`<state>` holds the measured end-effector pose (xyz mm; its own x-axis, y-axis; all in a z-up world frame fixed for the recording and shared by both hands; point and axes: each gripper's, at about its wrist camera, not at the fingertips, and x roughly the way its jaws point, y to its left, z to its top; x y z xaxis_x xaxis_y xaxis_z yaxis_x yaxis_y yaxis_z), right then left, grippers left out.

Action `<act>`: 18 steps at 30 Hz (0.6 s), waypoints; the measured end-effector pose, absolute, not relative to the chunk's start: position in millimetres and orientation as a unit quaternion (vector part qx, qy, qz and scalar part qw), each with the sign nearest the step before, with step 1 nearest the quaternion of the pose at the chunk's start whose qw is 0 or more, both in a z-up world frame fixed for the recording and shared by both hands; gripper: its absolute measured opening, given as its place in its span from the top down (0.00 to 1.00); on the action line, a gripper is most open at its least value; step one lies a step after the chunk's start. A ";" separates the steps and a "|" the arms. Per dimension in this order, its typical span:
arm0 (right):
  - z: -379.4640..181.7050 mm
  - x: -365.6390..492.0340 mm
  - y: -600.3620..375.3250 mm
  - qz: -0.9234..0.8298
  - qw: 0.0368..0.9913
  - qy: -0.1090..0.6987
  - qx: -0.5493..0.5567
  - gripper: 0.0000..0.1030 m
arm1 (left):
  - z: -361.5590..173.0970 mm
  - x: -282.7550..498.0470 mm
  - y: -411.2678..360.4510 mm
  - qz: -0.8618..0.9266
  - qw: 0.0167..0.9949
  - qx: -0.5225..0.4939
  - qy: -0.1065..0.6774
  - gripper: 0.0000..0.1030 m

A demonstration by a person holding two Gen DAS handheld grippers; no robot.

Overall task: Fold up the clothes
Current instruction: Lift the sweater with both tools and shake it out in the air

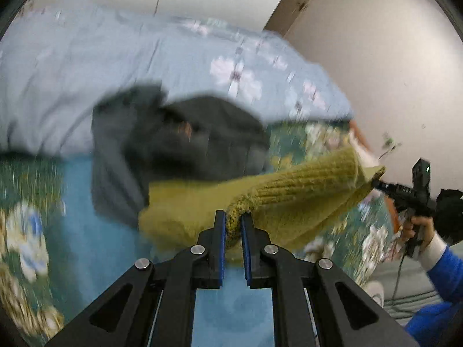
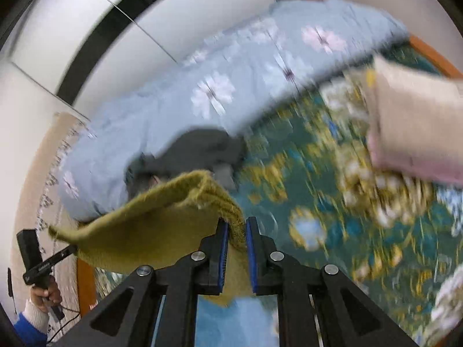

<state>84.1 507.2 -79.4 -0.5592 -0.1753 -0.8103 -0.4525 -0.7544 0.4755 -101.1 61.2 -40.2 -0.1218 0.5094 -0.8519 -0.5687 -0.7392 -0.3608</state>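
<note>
An olive-green knitted garment (image 1: 289,199) is held up above the bed, stretched between both grippers. My left gripper (image 1: 233,225) is shut on one ribbed edge of it. My right gripper (image 2: 237,231) is shut on the other end of the garment (image 2: 150,225). The right gripper also shows in the left wrist view (image 1: 376,183) at the far right, pinching the garment's end. The left gripper shows in the right wrist view (image 2: 75,248) at the lower left, holding the other corner. Both views are motion-blurred.
A dark grey garment (image 1: 179,150) lies crumpled on the bed beside a light blue floral duvet (image 1: 144,57). The bed has a green floral sheet (image 2: 332,202). A pinkish pillow (image 2: 416,127) lies at the right. White walls stand behind.
</note>
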 end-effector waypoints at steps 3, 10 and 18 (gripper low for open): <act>-121.0 102.1 488.2 0.781 0.084 0.342 -0.515 0.87 | -86.4 -71.1 44.9 0.728 0.315 -0.608 0.019 0.90; -202.4 173.8 452.9 0.691 0.091 0.370 -0.615 0.89 | -176.6 -16.7 -11.1 0.690 0.155 -0.706 -0.044 0.90; -219.6 207.9 457.4 0.662 0.107 0.405 -0.621 0.85 | -207.4 18.1 -55.6 0.674 0.043 -0.727 -0.124 0.87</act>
<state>207.9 457.4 -219.6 -0.2051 -0.3618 -0.9094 -0.6450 -0.6489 0.4036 18.1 -55.6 -207.4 0.0608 0.2380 -0.9694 0.1220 -0.9657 -0.2294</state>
